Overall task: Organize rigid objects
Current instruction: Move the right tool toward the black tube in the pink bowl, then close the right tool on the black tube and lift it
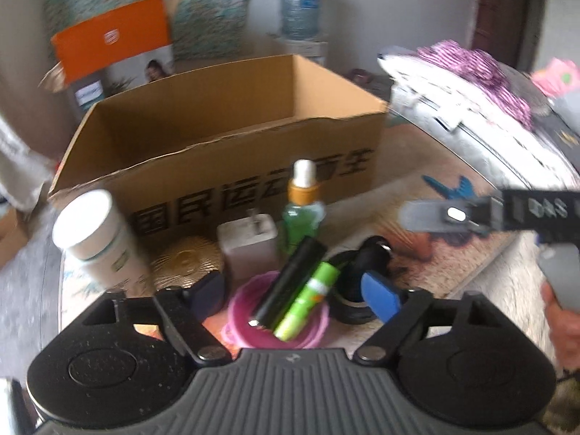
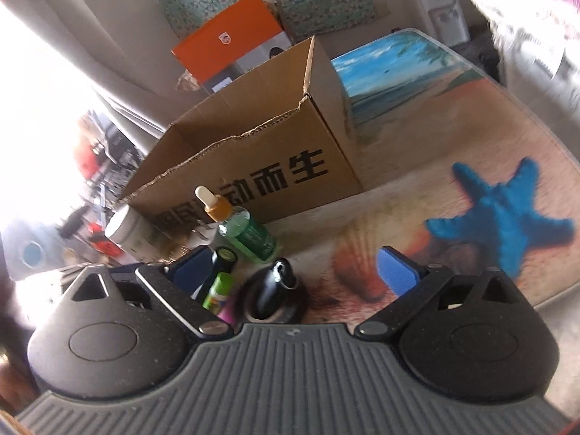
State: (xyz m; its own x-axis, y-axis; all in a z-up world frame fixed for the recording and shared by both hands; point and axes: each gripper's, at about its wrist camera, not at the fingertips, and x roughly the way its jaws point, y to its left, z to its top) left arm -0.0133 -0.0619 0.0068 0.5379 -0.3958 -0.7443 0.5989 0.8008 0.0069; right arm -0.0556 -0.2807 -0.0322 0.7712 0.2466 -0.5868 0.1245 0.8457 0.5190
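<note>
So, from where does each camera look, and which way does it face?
Left wrist: sits on the left gripper, faces down and forward at the clutter and the box; shows its own open fingers, the right gripper and a hand.
Right wrist: sits on the right gripper, looks from further right at the box and starfish mat; only its open fingers show.
Shared: box, green bottle, black tube.

The right claw gapes wide above a black bottle; a green dropper bottle stands before the cardboard box mid-desk.
</note>
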